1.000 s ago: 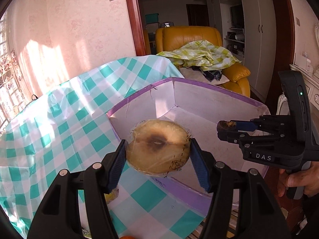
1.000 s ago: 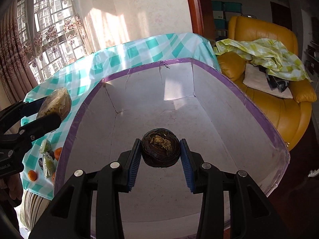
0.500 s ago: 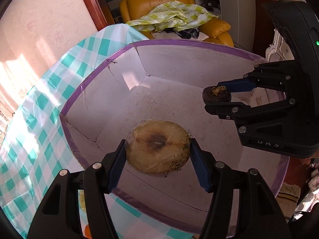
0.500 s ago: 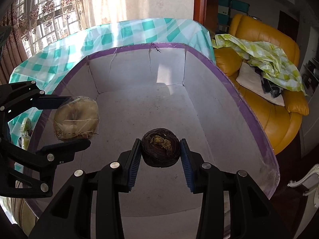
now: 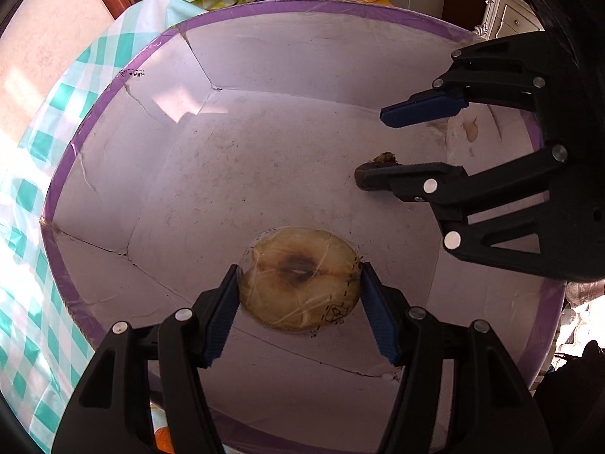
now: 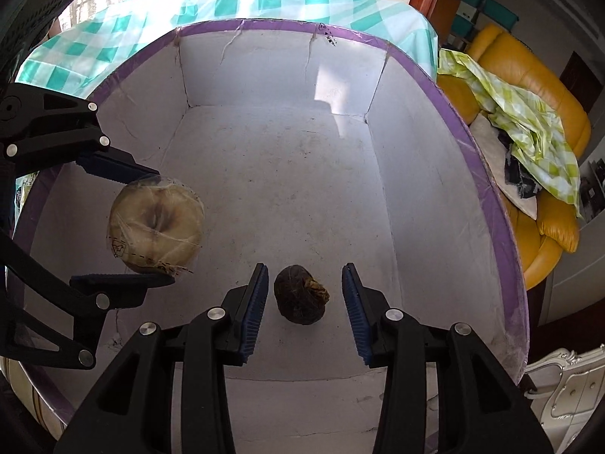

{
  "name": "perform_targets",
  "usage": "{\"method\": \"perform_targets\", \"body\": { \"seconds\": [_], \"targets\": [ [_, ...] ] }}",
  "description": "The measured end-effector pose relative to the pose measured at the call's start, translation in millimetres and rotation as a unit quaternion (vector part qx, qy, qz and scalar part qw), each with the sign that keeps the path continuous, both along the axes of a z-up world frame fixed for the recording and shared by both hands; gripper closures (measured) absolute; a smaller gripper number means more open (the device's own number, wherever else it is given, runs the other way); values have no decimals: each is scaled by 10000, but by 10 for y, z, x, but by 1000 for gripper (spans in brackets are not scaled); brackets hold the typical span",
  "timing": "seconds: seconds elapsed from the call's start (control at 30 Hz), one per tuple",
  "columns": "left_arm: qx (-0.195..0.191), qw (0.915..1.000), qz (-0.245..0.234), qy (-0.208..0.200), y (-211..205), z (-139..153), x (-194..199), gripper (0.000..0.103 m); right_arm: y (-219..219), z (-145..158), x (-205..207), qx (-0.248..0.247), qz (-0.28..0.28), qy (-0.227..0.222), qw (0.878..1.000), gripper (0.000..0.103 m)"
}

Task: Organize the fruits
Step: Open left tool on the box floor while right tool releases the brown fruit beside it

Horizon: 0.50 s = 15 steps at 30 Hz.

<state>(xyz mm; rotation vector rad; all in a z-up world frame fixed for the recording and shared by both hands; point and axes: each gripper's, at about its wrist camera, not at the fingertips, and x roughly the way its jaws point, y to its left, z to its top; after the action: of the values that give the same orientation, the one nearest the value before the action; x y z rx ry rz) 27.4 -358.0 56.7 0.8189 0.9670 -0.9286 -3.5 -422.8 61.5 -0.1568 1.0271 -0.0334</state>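
My left gripper [image 5: 298,299] is shut on a pale, plastic-wrapped round fruit [image 5: 298,278] with a dark centre, held inside a white box with a purple rim [image 5: 124,79]. It also shows in the right wrist view [image 6: 155,227]. My right gripper [image 6: 305,302] is open inside the same box [image 6: 487,174]. A small dark brown fruit [image 6: 300,295] lies on the box floor between its fingers, touching neither. In the left wrist view the right gripper [image 5: 397,143] stands open at the right, and the dark fruit [image 5: 372,174] peeks from behind its lower finger.
The box sits on a table with a teal and white checked cloth [image 6: 124,26]. A yellow armchair [image 6: 529,87] with a green checked cloth stands beyond the box. Something orange [image 5: 162,437] shows past the box's near rim.
My right gripper has opened and let go of the dark fruit, which now lies on the box floor. Both grippers have moved deeper into the box, and the left still holds the wrapped fruit.
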Motion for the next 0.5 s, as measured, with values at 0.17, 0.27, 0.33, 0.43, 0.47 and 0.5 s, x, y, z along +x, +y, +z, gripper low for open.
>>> {"method": "perform_targets", "body": {
  "seconds": [0.17,0.27,0.33,0.43,0.47,0.5],
  "targets": [
    [-54,10000,-6,1,6,-33,-5,40,18,-4,-16,17,94,-41,9999,19],
    [-154,9999,19,24,20,-29,0,37,7,19,-17,67,71,-70,9999,18],
    [-227,9997,59,52,30,-26,12,29,-5,34,-17,137,39,-90,9999,16],
    [-295,9995,87,12,37,-21,30,24,-3,53,-25,183,36,-134,9997,16],
    [-327,9994,87,-34,43,-10,21,23,-3,54,-25,187,32,-134,9997,16],
    [-371,9992,100,-91,52,2,15,22,1,55,-31,185,23,-152,9997,16]
  ]
}}
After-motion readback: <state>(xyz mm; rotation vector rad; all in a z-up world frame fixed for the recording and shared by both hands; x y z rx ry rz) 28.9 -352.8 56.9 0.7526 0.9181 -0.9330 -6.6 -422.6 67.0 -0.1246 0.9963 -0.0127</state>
